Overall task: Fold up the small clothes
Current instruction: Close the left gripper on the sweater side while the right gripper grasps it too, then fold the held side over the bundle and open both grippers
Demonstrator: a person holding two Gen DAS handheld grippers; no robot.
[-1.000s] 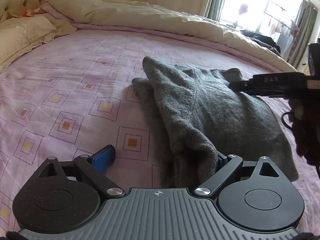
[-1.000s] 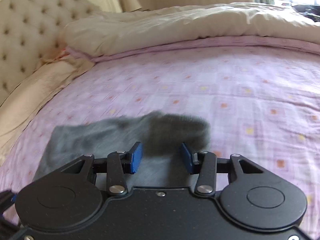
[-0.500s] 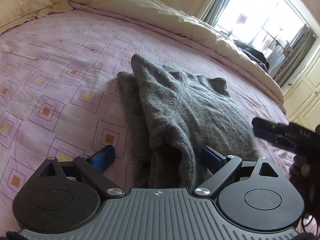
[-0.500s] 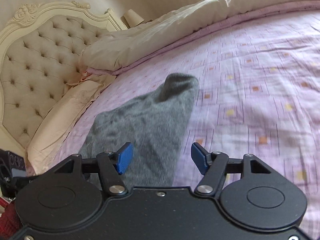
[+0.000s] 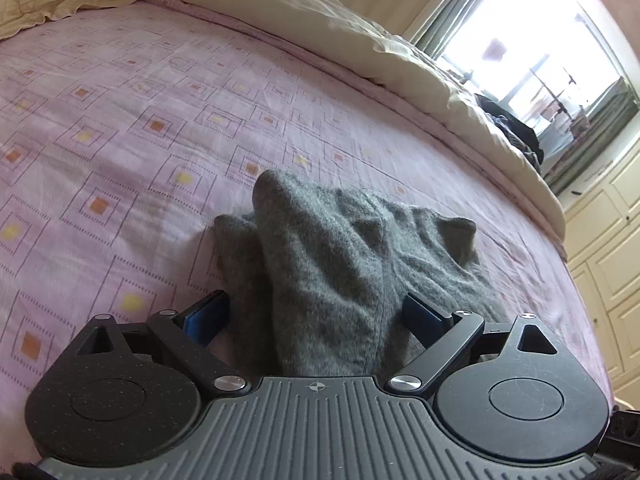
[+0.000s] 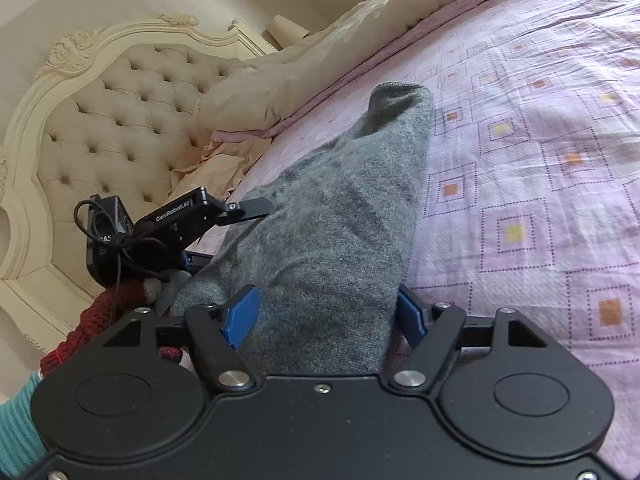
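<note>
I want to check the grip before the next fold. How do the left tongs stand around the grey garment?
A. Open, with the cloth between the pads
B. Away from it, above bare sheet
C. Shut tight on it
A: the left tongs stand wide open, and the grey garment lies between their blue pads.

Patterned sheet, duvet, headboard

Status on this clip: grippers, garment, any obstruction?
Left gripper and right gripper jaws open, straddling the grey knit garment. Garment on pink bedsheet. No obstruction.
</note>
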